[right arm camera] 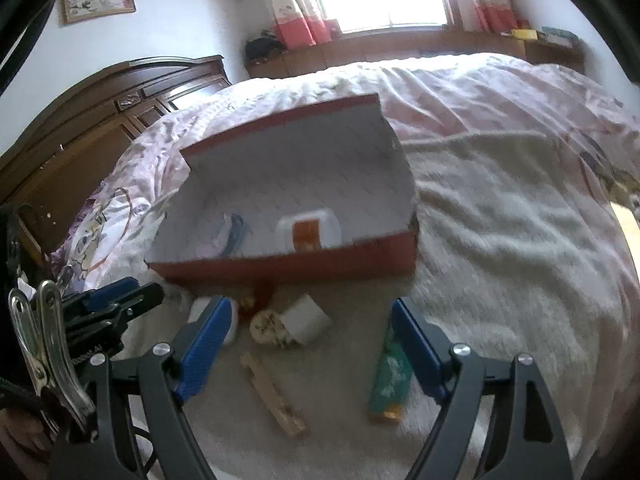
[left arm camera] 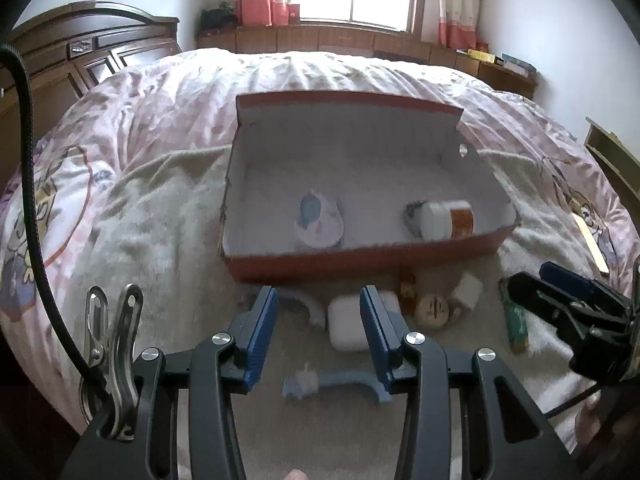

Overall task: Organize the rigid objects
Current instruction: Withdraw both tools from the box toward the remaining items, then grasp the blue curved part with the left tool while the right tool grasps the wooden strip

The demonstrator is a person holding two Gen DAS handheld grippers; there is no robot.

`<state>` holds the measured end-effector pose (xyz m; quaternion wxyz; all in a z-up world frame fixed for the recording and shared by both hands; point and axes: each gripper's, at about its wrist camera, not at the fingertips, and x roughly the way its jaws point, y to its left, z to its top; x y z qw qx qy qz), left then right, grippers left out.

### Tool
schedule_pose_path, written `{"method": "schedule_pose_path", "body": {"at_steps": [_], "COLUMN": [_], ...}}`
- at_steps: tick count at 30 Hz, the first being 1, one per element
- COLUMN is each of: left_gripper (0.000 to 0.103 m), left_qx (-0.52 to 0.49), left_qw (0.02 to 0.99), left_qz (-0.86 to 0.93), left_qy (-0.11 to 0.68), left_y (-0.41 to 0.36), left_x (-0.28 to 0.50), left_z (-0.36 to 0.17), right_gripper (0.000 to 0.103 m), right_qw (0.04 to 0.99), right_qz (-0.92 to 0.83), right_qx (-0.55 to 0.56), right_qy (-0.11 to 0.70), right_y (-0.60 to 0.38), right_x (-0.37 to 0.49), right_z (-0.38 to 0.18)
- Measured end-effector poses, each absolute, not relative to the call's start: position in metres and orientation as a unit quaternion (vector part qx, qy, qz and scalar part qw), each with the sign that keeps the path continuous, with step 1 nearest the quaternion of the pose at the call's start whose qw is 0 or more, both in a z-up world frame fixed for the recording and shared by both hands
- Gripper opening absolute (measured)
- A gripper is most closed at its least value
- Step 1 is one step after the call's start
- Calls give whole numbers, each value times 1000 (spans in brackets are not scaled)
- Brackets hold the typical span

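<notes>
A red box (left arm camera: 360,260) with its lid raised stands on the bed. It holds a round picture disc (left arm camera: 320,220) and a white bottle with an orange label (left arm camera: 444,220). In front of it lie a white case (left arm camera: 346,328), blue hook pieces (left arm camera: 336,384), a wooden figure (left arm camera: 432,310), a white cube (left arm camera: 468,290) and a green pack (left arm camera: 516,320). My left gripper (left arm camera: 320,336) is open, its pads apart from the case beyond them. My right gripper (right arm camera: 312,336) is wide open above the cube (right arm camera: 306,318), a wooden stick (right arm camera: 272,392) and the green pack (right arm camera: 390,380).
A beige fleece blanket (right arm camera: 500,240) covers the near part of a pink quilt (left arm camera: 160,120). A dark wooden headboard (left arm camera: 60,72) stands at the left. A pale strip (left arm camera: 592,244) lies at the right edge of the bed. A window ledge runs along the far wall.
</notes>
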<state>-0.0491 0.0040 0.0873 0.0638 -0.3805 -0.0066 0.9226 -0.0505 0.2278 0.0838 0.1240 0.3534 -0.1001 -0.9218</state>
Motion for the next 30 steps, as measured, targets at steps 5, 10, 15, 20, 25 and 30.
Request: {"method": "schedule_pose_path", "body": {"at_steps": [5,10,15,20,25,30], "left_gripper": [44,44,44,44,62,72], "left_qx": [-390,-393,-402,-414,-425,-422], "left_qw": [64,68,77,94,122,117], "left_qz": [918,917,913,905,897,899], "left_qy": [-9,-9,-10,-19,-24,-15], "left_y": [2,1,-2,-6,-4,-2], "left_x": [-38,-29,-23,-20,-21,-23], "left_z": [78,72,65,54,45,37], "right_gripper": [85,85,85,85,85,85], "right_qw": [112,108,115,124,133,143], "right_qz": [-917,-914,-911,-908,-905,-899], "right_qx": [366,376,385,392,398,407], "right_qy": [-108,-106,-94,-81,-77,-76], "right_y": [236,237,230,222,217,211], "right_x": [-40,-31,-24,-18,-13,-12], "right_z": [72,63,57,51,46,38]}}
